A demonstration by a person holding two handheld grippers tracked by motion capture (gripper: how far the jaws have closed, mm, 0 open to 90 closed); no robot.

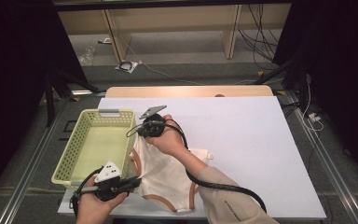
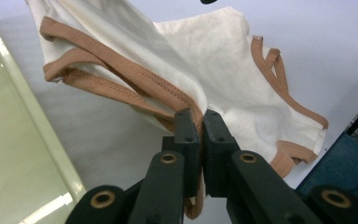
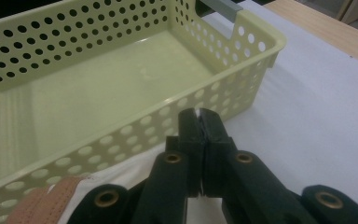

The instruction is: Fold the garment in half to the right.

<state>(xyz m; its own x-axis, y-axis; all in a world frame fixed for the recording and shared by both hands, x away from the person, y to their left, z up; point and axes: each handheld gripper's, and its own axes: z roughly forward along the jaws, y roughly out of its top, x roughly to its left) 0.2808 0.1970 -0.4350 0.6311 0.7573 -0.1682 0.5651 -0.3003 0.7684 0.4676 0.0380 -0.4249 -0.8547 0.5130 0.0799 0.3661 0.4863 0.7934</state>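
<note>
Fingers (image 2: 186, 135) of both grippers are clamped on the white garment (image 1: 161, 175) at lower centre; lift both corners together and clear the basket (image 1: 70, 158) wall at left before lowering.

A white sheet (image 1: 242, 140) covers the wooden table (image 1: 189, 91); cables (image 1: 256, 39) trail across the floor behind.

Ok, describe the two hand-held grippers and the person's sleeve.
Left hand-held gripper and right hand-held gripper: black bodies, paired black jaws with brass-coloured pivot rivets, a grey three-cornered plate on top, thick black trailing cables. The grey-beige long sleeve carries small dark lettering.
</note>
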